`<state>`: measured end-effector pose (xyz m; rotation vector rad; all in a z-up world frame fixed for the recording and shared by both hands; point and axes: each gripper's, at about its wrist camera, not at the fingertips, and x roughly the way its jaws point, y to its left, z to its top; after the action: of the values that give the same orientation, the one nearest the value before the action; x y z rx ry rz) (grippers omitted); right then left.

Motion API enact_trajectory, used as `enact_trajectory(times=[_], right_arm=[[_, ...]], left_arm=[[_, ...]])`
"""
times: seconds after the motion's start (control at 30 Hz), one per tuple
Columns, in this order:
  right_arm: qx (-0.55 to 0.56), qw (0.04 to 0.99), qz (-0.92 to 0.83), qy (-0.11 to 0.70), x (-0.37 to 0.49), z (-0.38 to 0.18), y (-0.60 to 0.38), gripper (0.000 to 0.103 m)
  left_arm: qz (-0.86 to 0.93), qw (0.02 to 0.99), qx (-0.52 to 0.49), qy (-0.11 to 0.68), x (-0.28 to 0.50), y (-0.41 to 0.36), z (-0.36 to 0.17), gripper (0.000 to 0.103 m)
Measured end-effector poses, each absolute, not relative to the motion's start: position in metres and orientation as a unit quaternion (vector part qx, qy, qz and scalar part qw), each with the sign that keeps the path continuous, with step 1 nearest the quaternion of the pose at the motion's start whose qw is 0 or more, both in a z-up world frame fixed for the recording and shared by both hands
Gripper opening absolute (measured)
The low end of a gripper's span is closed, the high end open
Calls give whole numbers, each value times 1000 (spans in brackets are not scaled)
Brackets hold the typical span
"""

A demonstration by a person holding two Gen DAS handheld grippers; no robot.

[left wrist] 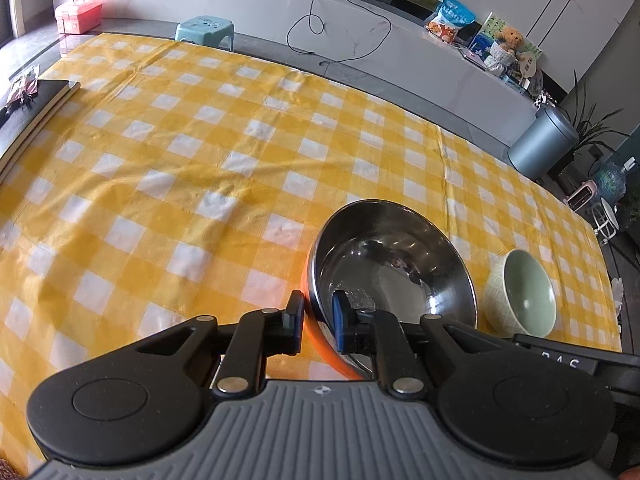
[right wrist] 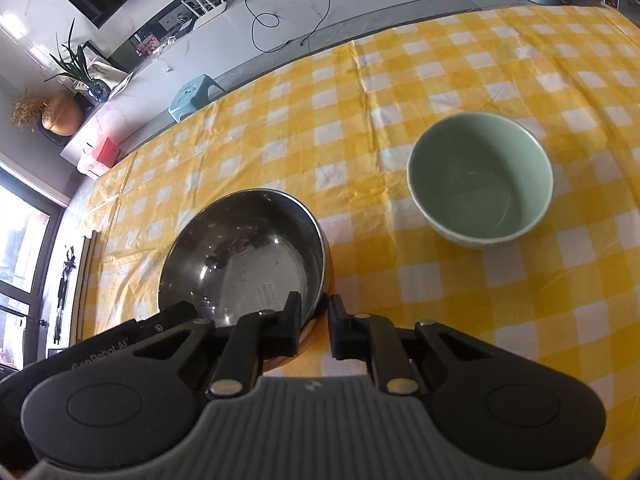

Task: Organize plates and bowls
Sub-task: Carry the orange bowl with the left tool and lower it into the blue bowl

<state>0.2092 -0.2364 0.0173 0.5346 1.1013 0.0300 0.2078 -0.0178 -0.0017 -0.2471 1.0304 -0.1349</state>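
Observation:
A steel bowl with an orange outside [left wrist: 394, 264] sits on the yellow checked tablecloth [left wrist: 200, 160]. My left gripper [left wrist: 318, 322] straddles its near-left rim, one finger inside and one outside, closed on the wall. In the right wrist view the same steel bowl [right wrist: 244, 252] is at lower left, and my right gripper [right wrist: 314, 326] straddles its near-right rim the same way. A pale green ceramic bowl [right wrist: 480, 178] stands upright and empty to the right; it also shows in the left wrist view [left wrist: 524, 294].
A dark notebook [left wrist: 36, 100] lies at the table's left edge. Beyond the far edge are a teal stool [left wrist: 204, 30], a pink box [left wrist: 78, 14], a long white counter [left wrist: 360, 44] and a grey bin [left wrist: 542, 142].

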Motion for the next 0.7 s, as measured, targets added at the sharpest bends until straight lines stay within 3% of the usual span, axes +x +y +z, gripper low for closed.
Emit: enact_trajectory(times=[0.23,0.43,0.7], right_arm=[[253,815,22,521,214,15,-237,12],[250,818,22,518,215,12,-238,21],[256,818,17,516,220,6,-238,21]], left_arm=[[-64,856,-104,502,207,-18,-7,16],[-62,865,-91,490,210,-18,-8,16],[-72,866,-51,493,219,-29,-17,19]])
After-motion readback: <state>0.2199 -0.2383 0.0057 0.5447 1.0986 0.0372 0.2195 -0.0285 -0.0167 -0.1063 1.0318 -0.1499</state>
